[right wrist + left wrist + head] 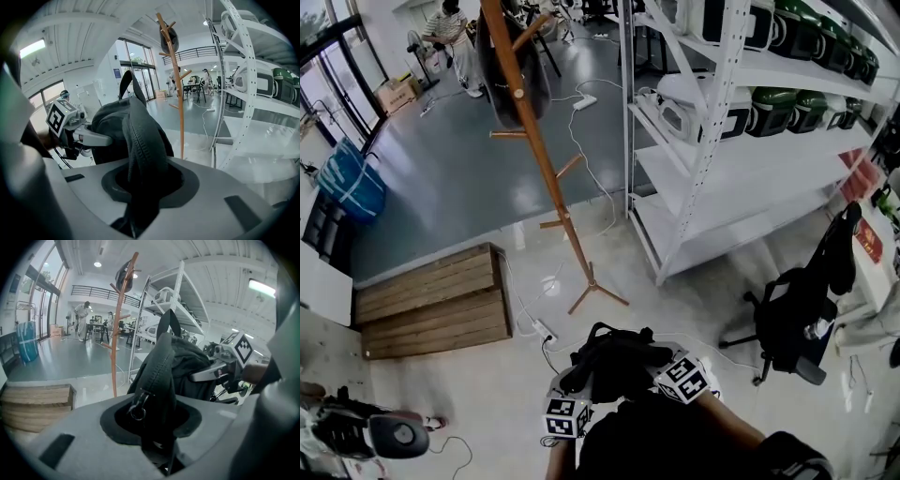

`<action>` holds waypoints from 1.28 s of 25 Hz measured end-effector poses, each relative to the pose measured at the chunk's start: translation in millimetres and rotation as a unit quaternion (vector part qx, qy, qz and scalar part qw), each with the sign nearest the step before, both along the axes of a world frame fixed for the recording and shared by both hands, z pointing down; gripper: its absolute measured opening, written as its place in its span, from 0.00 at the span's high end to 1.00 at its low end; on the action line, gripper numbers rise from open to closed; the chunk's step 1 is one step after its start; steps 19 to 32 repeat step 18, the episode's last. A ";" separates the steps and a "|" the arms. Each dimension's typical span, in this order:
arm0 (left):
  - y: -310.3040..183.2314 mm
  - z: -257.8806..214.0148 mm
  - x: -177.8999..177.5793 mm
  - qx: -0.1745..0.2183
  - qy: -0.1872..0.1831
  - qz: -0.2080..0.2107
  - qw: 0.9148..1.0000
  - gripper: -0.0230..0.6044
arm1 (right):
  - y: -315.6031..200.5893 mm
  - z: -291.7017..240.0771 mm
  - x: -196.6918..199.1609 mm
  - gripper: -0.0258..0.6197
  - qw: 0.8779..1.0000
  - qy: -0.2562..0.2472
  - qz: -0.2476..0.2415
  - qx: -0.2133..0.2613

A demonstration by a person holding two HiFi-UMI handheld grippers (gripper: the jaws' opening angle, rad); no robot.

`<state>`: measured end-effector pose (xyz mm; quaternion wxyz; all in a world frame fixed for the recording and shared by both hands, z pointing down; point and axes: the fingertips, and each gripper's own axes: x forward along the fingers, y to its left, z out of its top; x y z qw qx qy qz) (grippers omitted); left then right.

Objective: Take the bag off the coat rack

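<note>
A black bag (614, 361) hangs between my two grippers, low in the head view and well clear of the wooden coat rack (546, 159). My left gripper (569, 405) is shut on one padded edge of the bag (161, 376), where a metal ring shows. My right gripper (675, 375) is shut on the other side, a zipped edge of the bag (143, 140). The coat rack (118, 329) stands behind on the white floor, with a dark garment (511, 66) still on its upper pegs. The coat rack (174, 70) also shows past the bag in the right gripper view.
A white shelving unit (712, 141) with helmets stands right of the rack. A black office chair (797, 314) is at the right, a wooden step (431, 300) at the left. Cables and a power strip (546, 330) lie on the floor near the rack's feet. A person (455, 37) stands far off.
</note>
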<state>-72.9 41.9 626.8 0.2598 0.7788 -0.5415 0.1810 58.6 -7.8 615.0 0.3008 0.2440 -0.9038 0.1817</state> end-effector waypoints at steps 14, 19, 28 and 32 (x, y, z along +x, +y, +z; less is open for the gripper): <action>-7.0 2.2 8.9 -0.013 0.011 0.003 1.000 0.76 | -5.5 -0.5 5.8 0.82 1.000 0.002 -0.002 -0.001; -9.9 4.3 11.4 -0.013 0.014 0.000 1.000 0.76 | -8.3 0.4 7.5 0.82 1.000 0.002 -0.001 -0.002; -9.9 4.3 11.4 -0.013 0.014 0.000 1.000 0.76 | -8.3 0.4 7.5 0.82 1.000 0.002 -0.001 -0.002; -9.9 4.3 11.4 -0.013 0.014 0.000 1.000 0.76 | -8.3 0.4 7.5 0.82 1.000 0.002 -0.001 -0.002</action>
